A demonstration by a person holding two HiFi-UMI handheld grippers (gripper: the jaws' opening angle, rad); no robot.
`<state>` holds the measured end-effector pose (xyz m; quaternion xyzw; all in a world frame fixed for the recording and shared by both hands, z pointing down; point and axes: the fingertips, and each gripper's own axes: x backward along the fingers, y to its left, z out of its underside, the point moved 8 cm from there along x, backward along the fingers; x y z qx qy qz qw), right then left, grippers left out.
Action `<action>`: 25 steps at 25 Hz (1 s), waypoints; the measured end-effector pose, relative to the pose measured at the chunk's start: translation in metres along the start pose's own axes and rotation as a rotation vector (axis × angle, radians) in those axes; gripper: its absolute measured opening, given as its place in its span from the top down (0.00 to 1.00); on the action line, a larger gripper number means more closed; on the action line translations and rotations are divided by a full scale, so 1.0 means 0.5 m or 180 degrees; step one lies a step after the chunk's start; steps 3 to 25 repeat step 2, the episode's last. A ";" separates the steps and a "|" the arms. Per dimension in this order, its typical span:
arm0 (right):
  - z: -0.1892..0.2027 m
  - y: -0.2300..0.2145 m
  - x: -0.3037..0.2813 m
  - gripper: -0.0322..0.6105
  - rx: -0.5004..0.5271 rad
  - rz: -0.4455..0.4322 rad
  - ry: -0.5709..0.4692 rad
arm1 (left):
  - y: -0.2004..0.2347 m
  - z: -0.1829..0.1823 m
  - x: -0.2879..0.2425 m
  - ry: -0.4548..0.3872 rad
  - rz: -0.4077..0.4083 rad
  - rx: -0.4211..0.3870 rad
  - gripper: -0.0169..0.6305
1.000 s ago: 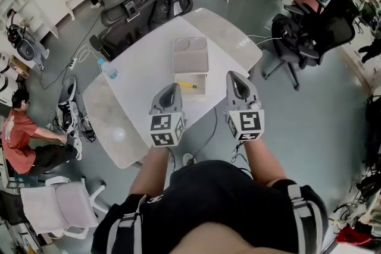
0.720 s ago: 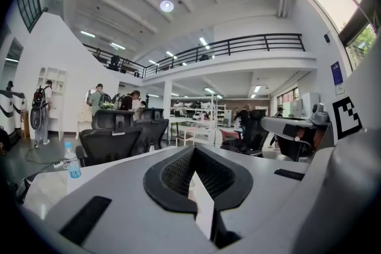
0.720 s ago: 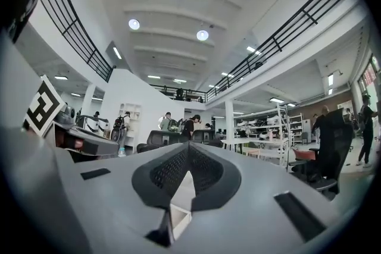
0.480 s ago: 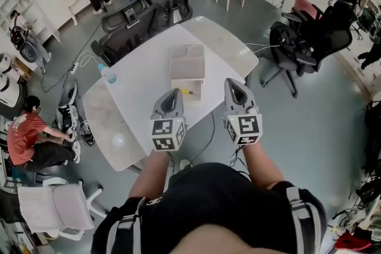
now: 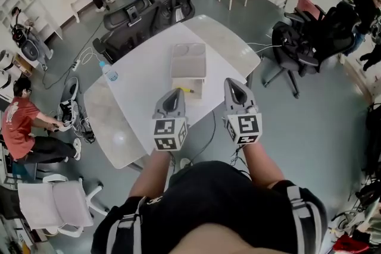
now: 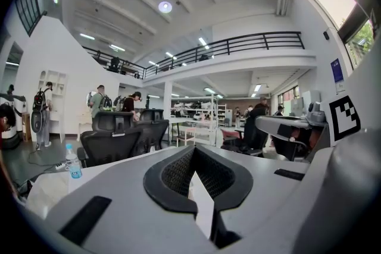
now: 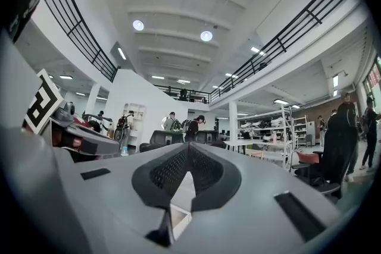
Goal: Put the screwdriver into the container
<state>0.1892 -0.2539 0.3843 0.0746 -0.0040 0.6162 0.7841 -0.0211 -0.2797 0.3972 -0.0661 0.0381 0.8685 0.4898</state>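
White worktop [image 5: 143,77], marbled at its outer corners, carries a beige container [image 5: 189,67] near its middle. The container stands open. A flat beige part with two round recesses lies on the far side, and an open white compartment adjoins it on the near side. The screwdriver [image 5: 186,90], yellow-handled, lies inside that near compartment, close to its far wall as seen from the head view. Its tip is too small to make out.

The left hand-held gripper [image 5: 175,92] is held roughly level over the near part of the worktop. It points at the container, with its tip just short of the near compartment. Its own view shows the jaws closed tip to tip, with nothing between them. The right hand-held gripper [image 5: 234,81] is held parallel to it, to the right of the container, over the right edge of the worktop. Its jaws are likewise closed and empty. The two are apart from each other, and neither touches the container or the screwdriver.

A water bottle [image 5: 109,72] with a blue label stands at the left edge of the worktop, well apart from the container. A thin dark cable [image 5: 211,128] runs over the near edge between the two arms. Black office chairs [image 5: 149,6] stand at the far side.
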 end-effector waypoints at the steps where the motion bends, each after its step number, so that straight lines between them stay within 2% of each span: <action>1: 0.000 0.000 -0.002 0.93 -0.0005 -0.0001 -0.0001 | 0.001 0.000 -0.001 0.0002 0.0000 -0.0002 0.97; 25: 0.000 -0.001 -0.003 0.93 -0.0009 -0.0001 -0.0003 | 0.002 0.001 -0.002 0.0003 -0.0001 -0.0003 0.97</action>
